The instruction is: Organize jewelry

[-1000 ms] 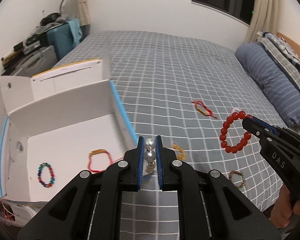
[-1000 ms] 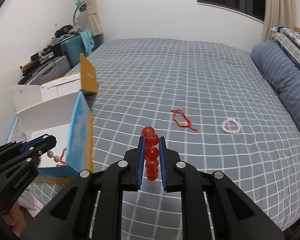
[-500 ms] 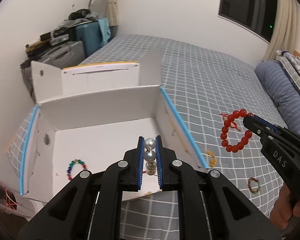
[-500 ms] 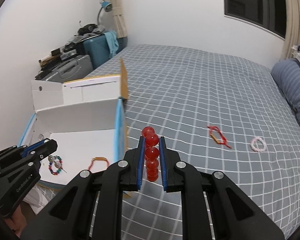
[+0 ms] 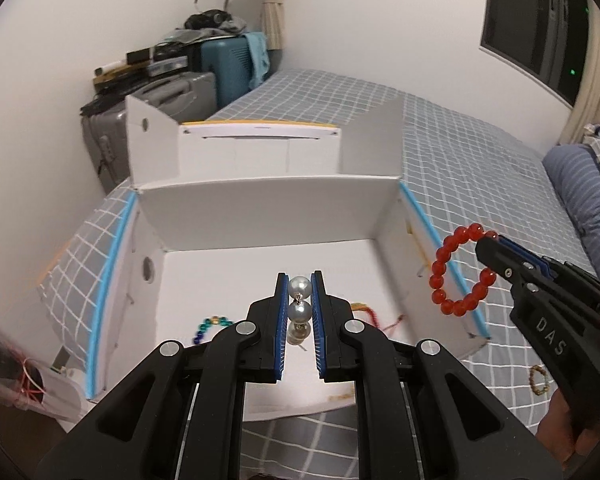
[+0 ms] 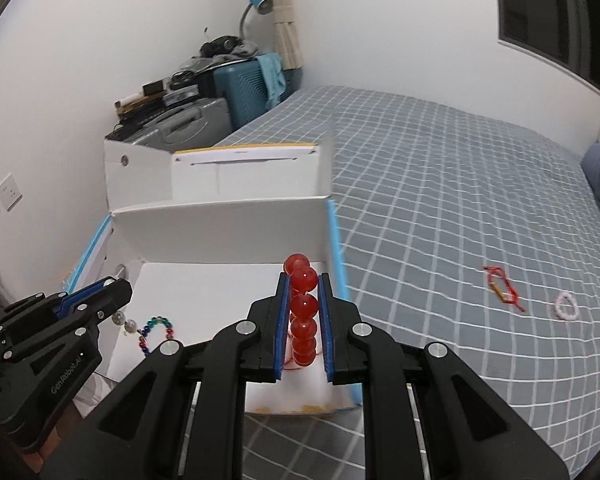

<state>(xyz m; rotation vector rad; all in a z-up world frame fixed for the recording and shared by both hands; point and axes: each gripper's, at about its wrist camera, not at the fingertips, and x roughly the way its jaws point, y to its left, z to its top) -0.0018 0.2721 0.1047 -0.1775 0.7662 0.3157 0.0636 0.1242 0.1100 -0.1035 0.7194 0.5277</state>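
Observation:
My left gripper (image 5: 299, 285) is shut on a silver pearl strand (image 5: 299, 310) and holds it above the open white box (image 5: 260, 204). My right gripper (image 6: 303, 280) is shut on a red bead bracelet (image 6: 302, 312), over the box's right side; the bracelet hangs as a ring in the left wrist view (image 5: 458, 270). Inside the box lie a multicoloured bead bracelet (image 6: 156, 332) and a red and gold cord bracelet (image 5: 366, 312). On the bed lie a red cord bracelet (image 6: 500, 286), a pale pink bead ring (image 6: 566, 306) and a small brown bead bracelet (image 5: 538, 378).
The box sits at the corner of a grey checked bed (image 6: 460, 200), with its lid flaps (image 5: 260, 148) standing up behind. Suitcases (image 6: 204, 116) and clutter stand by the wall to the left. A blue striped pillow (image 5: 580, 200) lies at the right.
Both grippers have swung left from the open bed to over the white box, each still holding its jewellery. The box now fills the middle of both views.

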